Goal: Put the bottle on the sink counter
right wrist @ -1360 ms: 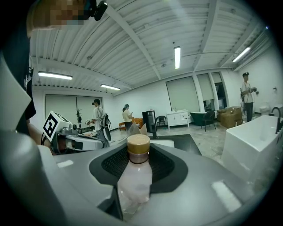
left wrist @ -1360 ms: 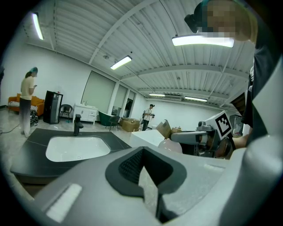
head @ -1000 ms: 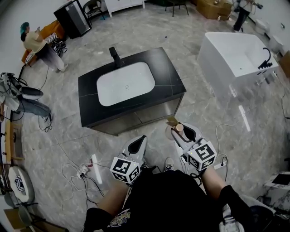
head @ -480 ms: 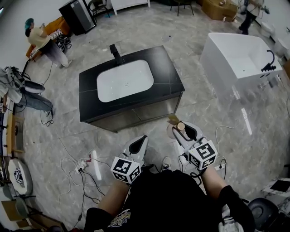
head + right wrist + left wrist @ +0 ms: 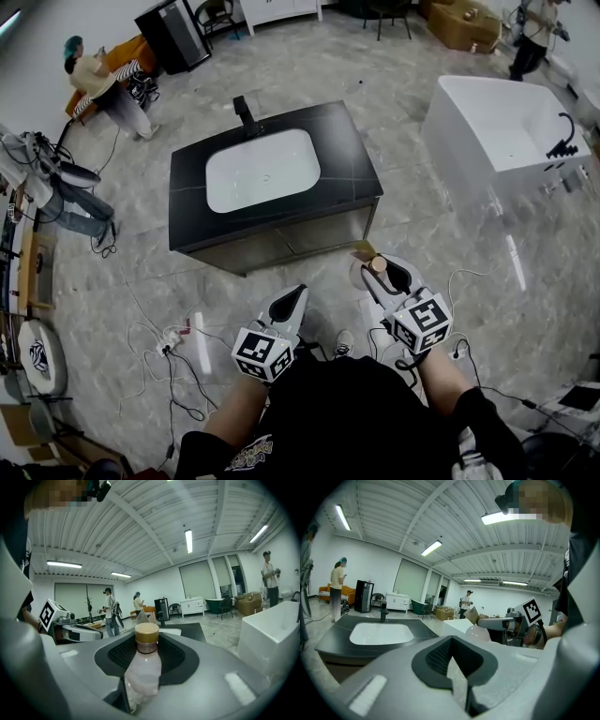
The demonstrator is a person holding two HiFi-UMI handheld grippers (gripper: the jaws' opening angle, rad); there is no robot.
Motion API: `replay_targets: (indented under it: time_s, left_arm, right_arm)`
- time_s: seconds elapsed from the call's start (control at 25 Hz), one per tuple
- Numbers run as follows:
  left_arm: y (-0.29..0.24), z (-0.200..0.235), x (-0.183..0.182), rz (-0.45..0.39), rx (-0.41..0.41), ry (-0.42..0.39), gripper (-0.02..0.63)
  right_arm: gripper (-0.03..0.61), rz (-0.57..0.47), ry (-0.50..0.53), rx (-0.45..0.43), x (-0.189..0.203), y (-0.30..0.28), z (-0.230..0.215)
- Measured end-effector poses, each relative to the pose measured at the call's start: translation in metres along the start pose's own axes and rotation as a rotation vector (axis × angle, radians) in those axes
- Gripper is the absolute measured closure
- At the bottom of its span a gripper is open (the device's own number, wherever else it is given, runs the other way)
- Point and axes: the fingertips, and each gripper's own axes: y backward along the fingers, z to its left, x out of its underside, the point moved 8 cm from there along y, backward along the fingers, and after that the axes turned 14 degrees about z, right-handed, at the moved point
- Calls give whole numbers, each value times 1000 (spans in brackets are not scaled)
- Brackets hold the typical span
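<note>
Floor of grey marbled tile (image 5: 469,281) fills most of the head view. On it stands the black stone sink counter (image 5: 352,169), a surface on an open metal-fronted cabinet. To its right, well apart, is a white freestanding bathtub (image 5: 506,122). A white rectangular basin (image 5: 262,171) is sunk into the left and middle of the surface, leaving a bare black strip along the right side. A black angular faucet (image 5: 244,112) rises at the basin's far edge.

Both tools are held low in front of the person, over the floor and short of the counter's near edge. The left hand-held gripper (image 5: 298,292), grey with a square-marker cube at its back, points toward the counter. Its own view shows the jaws closed together with nothing between them. The right hand-held gripper (image 5: 380,272) sits beside it, nearer the counter's front right corner. It is clamped on a pale pink translucent plastic bottle (image 5: 143,667). The body of the bottle is pinched between the jaws, and its tan round cap (image 5: 146,632) stands above them toward the tips. The bottle is apart from the surface, not touching it.

White cables (image 5: 169,352) trail across the floor at the lower left.
</note>
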Motion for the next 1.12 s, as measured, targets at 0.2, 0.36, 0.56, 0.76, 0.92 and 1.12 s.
replay_targets:
  time_s: [0.2,0.36,0.56,0.76,0.92,1.12]
  left_arm:
    - [-5,14,-8,-4,1,-8,614]
    - [-13,32,-13,-1,21,-17,614]
    - [-27,59,-29,-2,61,-29,614]
    - [-33,91,-50,1,88,-47,614]
    - [-38,120,-61,4,92,-48,614]
    - [-43,156,-71,-2,100,-45,614]
  right_arm:
    - [411,-1,-7,15,-5,-9,-6]
    - [411,-4,-15,39,-10,-22,-7]
    - [411,-2,-29,76,-24,-42,-13]
    - [411,-5,-47,114,-44,-65,-17]
    - [411,-8,-59,138,-59,-88,-23]
    - [411,-12,-63,163,-76,-117,-26]
